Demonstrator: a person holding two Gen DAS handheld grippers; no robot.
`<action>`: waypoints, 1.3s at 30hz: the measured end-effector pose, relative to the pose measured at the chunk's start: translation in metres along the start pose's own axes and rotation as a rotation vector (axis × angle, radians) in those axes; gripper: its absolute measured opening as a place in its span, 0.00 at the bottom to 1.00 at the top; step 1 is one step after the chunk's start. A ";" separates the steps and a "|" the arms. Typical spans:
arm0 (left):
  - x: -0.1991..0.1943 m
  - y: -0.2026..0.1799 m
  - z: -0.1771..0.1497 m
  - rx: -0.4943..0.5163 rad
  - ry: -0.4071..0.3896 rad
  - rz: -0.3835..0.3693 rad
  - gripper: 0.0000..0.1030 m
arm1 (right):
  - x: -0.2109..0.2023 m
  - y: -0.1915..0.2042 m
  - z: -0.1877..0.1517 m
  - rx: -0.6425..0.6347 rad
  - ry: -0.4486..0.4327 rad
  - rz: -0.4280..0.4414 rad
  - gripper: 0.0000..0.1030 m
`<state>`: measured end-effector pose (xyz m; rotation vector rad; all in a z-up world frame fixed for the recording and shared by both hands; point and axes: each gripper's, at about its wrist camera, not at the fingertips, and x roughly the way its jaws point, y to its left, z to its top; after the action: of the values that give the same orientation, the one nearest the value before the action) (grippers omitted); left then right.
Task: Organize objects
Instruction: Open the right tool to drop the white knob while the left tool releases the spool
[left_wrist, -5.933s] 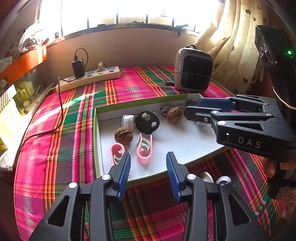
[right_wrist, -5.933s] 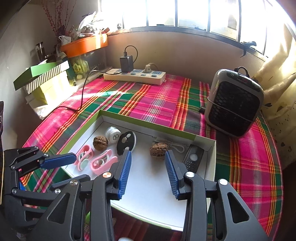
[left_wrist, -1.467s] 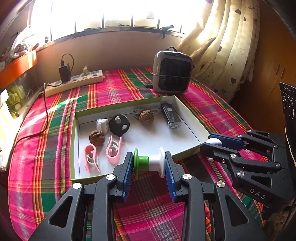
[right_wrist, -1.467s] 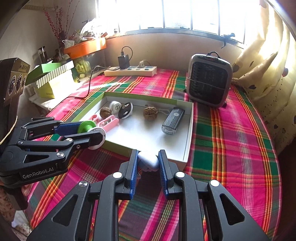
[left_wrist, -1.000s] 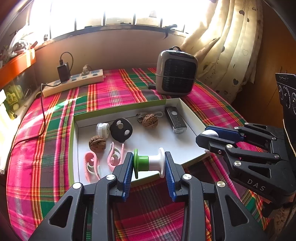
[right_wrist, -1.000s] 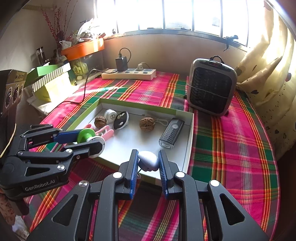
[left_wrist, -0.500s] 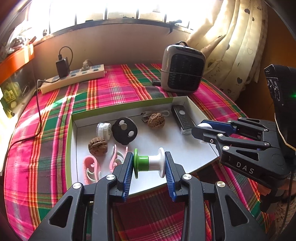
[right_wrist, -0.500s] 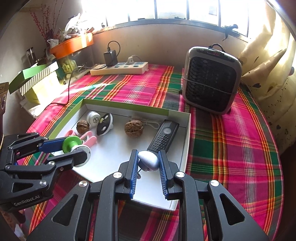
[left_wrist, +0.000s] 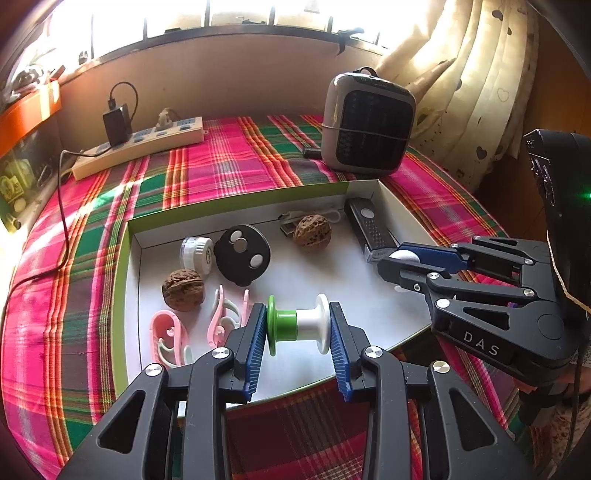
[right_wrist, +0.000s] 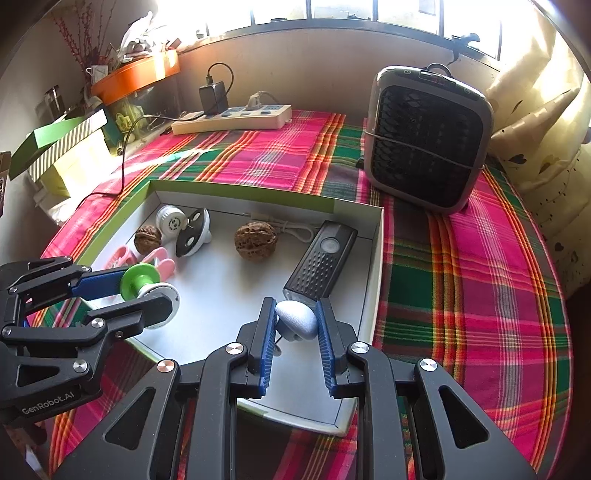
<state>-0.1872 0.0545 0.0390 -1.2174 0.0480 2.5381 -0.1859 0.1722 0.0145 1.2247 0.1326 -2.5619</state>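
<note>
A white-lined box with green rim (left_wrist: 236, 205) (right_wrist: 376, 266) lies on the plaid cloth. Inside are two walnuts (left_wrist: 183, 289) (right_wrist: 255, 240), pink clips (left_wrist: 168, 338), a black disc (left_wrist: 242, 254), a white cap (left_wrist: 195, 253) and a black remote-like bar (right_wrist: 321, 264). My left gripper (left_wrist: 298, 328) is shut on a green-and-white spool (left_wrist: 297, 326) (right_wrist: 142, 282), held over the box's near edge. My right gripper (right_wrist: 295, 325) is shut on a small white rounded object (right_wrist: 297, 319) (left_wrist: 404, 255) over the box's right side, just in front of the black bar.
A grey fan heater (left_wrist: 367, 123) (right_wrist: 428, 138) stands behind the box. A power strip (left_wrist: 140, 146) (right_wrist: 231, 120) with a black charger and trailing cable lies at the back. Boxes and an orange tray (right_wrist: 135, 75) crowd the left ledge. Curtains hang at right.
Both grippers have moved forward and lower over the box with their objects still held; the box fills more of each view. The right gripper's white object now sits above the box floor.
</note>
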 end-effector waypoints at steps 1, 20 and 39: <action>0.001 0.000 0.000 -0.001 0.003 0.001 0.30 | 0.001 0.000 0.000 -0.001 0.002 -0.001 0.22; 0.012 0.001 -0.001 -0.006 0.017 0.004 0.30 | 0.005 0.004 -0.001 -0.036 -0.016 -0.048 0.22; 0.014 0.002 -0.003 -0.028 0.024 -0.009 0.31 | 0.007 0.007 -0.002 -0.044 -0.017 -0.037 0.22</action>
<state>-0.1937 0.0554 0.0264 -1.2564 0.0124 2.5250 -0.1858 0.1642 0.0082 1.1954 0.2085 -2.5859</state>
